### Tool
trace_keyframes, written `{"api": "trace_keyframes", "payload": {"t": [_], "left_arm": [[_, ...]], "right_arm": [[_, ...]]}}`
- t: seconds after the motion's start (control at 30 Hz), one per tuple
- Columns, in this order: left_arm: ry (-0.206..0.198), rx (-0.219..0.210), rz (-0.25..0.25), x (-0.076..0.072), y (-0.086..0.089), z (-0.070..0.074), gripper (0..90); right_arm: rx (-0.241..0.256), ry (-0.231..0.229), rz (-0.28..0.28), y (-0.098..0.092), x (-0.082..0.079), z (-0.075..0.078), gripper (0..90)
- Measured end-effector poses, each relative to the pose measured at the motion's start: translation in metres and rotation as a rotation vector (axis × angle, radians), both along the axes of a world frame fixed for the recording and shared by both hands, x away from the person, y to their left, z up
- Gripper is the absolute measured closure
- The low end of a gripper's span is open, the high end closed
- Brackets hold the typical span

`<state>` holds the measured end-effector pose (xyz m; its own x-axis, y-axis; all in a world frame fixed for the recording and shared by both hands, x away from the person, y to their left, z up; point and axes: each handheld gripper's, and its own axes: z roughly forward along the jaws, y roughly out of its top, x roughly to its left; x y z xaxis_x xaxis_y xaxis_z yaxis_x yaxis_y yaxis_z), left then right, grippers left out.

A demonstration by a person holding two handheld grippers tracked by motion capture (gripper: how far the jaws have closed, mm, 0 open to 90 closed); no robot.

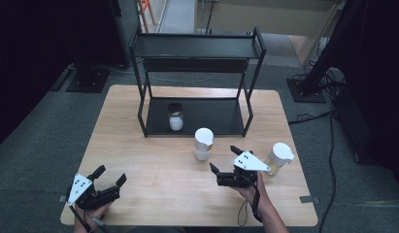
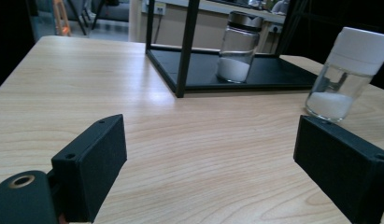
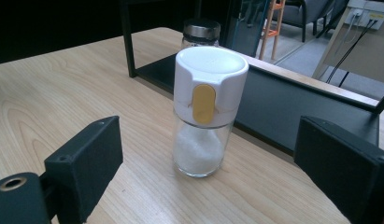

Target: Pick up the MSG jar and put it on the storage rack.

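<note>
While I am lining up my right gripper [image 1: 227, 160] on the white-capped salt shaker [image 3: 206, 109], its jaws are standing wide apart with nothing between them. The shaker is standing upright just ahead of the jaws and centred between them, on the bare wood in front of the black two-tier rack [image 1: 197, 82]. My left gripper [image 1: 109, 176] is resting near the table's near edge, jaws also spread wide and holding nothing.

I am judging the risks this way: the shaker is tall with a heavy-looking cap, so one jaw arriving before the other could tip it toward the rack. Its lower body is smooth glass, so a low, light grip could slip. A second white-lidded jar [image 1: 279, 156] is standing just off to the right of my right gripper, where a wide swing could knock it.

Beyond the shaker, a steel-lidded glass jar [image 1: 175, 116] is sitting on the rack's lower shelf. The light wooden table [image 1: 153, 160] is standing on grey carpet, with dark stands and cables around it.
</note>
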<state>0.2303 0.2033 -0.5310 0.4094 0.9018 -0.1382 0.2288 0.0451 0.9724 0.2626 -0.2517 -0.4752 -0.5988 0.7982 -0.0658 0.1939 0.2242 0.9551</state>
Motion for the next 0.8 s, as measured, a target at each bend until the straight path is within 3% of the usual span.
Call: {"api": "trace_keyframes", "payload": {"t": [0.2,0.63,0.8], "left_arm": [[-0.008,-0.029,0.027,-0.001,0.002,0.0,9.8],[0.0,0.008,-0.004,0.0,-0.001,0.0,9.8],[0.001,0.011,-0.013,0.0,-0.001,0.0,9.9]], "right_arm": [[0.007,0.01,-0.001,0.004,0.006,-0.002,7.9],[0.0,0.006,0.011,0.02,0.018,0.005,7.9],[0.02,0.019,-0.025,0.02,0.025,0.003,8.0]]}}
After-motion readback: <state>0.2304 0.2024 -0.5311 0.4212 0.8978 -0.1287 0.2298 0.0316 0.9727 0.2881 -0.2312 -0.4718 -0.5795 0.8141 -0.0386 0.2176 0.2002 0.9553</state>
